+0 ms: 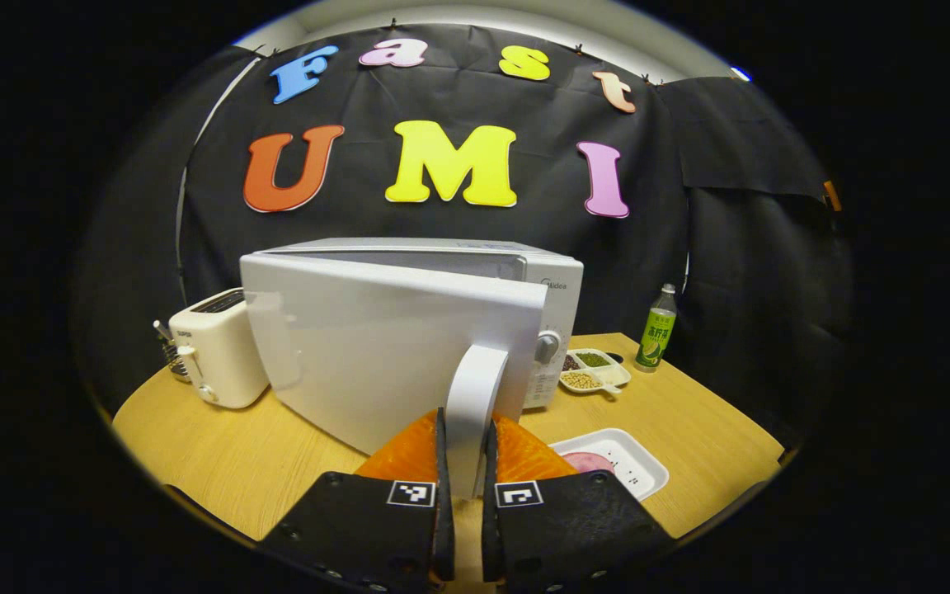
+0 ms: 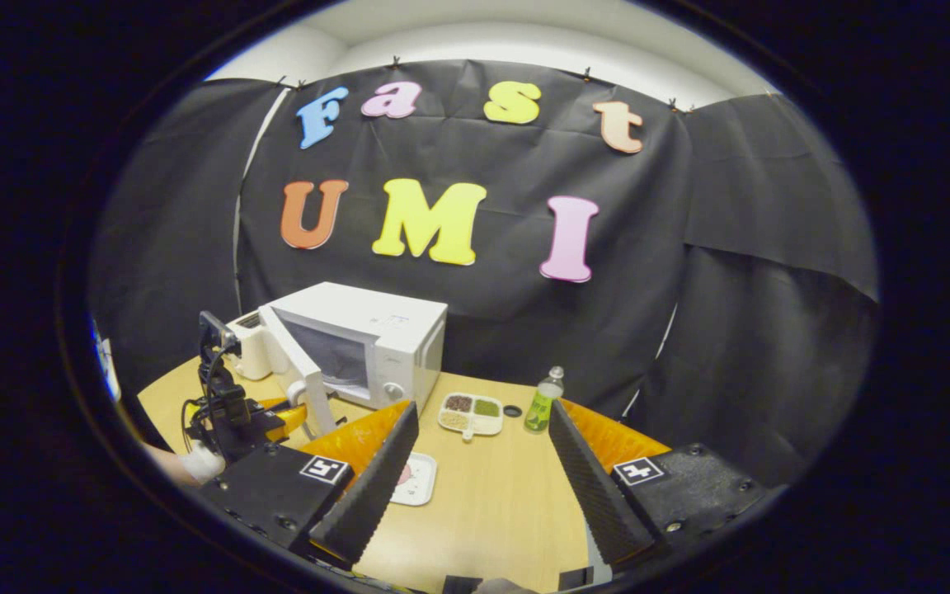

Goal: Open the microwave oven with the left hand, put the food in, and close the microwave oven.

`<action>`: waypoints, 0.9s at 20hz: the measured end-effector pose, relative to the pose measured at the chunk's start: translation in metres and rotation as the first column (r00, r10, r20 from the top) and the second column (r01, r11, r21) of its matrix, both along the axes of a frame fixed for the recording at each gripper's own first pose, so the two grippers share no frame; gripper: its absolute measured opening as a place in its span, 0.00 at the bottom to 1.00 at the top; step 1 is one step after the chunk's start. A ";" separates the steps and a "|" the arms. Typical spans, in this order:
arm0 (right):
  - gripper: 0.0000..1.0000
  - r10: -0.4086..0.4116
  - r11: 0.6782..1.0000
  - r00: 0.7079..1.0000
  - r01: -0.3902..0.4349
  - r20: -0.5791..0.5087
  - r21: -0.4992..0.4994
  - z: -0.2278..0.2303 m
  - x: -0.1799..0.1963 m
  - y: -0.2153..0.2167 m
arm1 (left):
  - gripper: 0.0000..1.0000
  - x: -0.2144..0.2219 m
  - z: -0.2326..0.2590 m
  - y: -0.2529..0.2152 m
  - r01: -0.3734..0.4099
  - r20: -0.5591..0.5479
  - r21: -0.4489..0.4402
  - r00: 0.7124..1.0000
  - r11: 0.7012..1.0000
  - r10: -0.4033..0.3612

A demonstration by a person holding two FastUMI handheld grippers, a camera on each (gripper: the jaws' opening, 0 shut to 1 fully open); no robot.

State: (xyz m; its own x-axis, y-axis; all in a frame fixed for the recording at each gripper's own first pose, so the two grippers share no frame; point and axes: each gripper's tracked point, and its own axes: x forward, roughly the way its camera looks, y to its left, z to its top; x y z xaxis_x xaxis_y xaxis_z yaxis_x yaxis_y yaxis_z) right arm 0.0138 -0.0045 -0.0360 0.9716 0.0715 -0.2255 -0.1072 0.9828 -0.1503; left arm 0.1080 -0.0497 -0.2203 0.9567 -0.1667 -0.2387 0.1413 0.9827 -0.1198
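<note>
Microwave: white box-shaped microwave oven (image 1: pixel 475 272), logo "Midea", frame centre, door (image 1: pixel 384 355) partly open.
Left gripper (image 1: pixel 465 462): clamps white door handle (image 1: pixel 473 404).
Right gripper (image 2: pixel 475 478): wide apart, holding nothing.

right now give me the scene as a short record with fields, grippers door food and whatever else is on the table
left gripper: shut on the microwave door handle
right gripper: open, holding nothing, above the table
microwave: door swung partly open
food: on a white tray on the table, in front of the microwave
toaster: beside the microwave
divided dish: three fillings, near the microwave
green bottle: upright, beside the dish
</note>
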 end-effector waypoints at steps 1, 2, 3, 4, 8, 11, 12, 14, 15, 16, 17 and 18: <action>1.00 0.012 1.000 1.000 -0.012 0.000 0.008 -0.002 -0.004 0.007 | 0.15 -0.010 -0.001 0.008 -0.016 -0.007 0.007 1.000 1.000 0.016; 1.00 0.024 1.000 1.000 -0.024 -0.007 0.017 -0.005 -0.008 0.014 | 0.16 -0.019 -0.001 0.018 -0.031 -0.016 0.023 0.999 0.999 0.031; 0.97 0.041 0.999 0.999 -0.040 -0.018 0.024 -0.009 -0.012 0.023 | 0.19 -0.026 -0.003 0.029 -0.049 -0.018 0.041 0.999 0.998 0.050; 0.97 0.054 0.998 0.998 -0.053 -0.023 0.032 -0.013 -0.016 0.030 | 0.19 -0.033 -0.003 0.039 -0.062 -0.021 0.050 0.998 0.997 0.063; 0.97 0.098 0.994 0.995 -0.097 -0.021 0.046 -0.013 -0.025 0.054 | 0.45 -0.058 -0.001 0.078 -0.118 -0.027 0.039 0.992 0.992 0.119; 0.97 0.125 0.991 0.992 -0.124 -0.012 0.051 -0.010 -0.030 0.069 | 0.75 -0.074 0.000 0.101 -0.148 -0.028 0.055 0.988 0.987 0.149; 1.00 0.132 0.990 0.991 -0.131 -0.009 0.056 -0.009 -0.032 0.073 | 0.83 -0.078 0.000 0.109 -0.159 -0.026 0.065 0.987 0.985 0.161; 1.00 0.148 0.987 0.989 -0.147 -0.008 0.062 -0.010 -0.035 0.082 | 0.93 -0.087 0.003 0.123 -0.179 -0.023 0.074 0.983 0.981 0.181; 1.00 0.154 0.986 0.988 -0.153 -0.010 0.061 -0.011 -0.036 0.085 | 0.95 -0.093 0.003 0.127 -0.187 -0.023 0.073 0.982 0.980 0.189; 1.00 0.160 0.985 0.987 -0.159 -0.011 0.059 -0.013 -0.036 0.088 | 0.95 -0.097 0.003 0.134 -0.195 -0.024 0.078 0.980 0.978 0.197; 1.00 0.165 0.985 0.986 -0.164 -0.012 0.061 -0.014 -0.038 0.092 | 0.95 -0.101 0.002 0.141 -0.206 -0.027 0.087 0.978 0.975 0.209; 1.00 0.170 0.984 0.985 -0.169 -0.016 0.064 -0.016 -0.039 0.095 | 0.95 -0.105 0.002 0.148 -0.215 -0.028 0.096 0.975 0.972 0.219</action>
State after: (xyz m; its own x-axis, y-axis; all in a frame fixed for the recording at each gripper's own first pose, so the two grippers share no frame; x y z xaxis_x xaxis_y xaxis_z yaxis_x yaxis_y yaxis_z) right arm -0.0257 0.0906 -0.0522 0.9392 0.2494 -0.2362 -0.2756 0.9575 -0.0849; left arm 0.0032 0.0981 -0.2187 0.9576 0.0682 -0.2800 -0.0793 0.9964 -0.0285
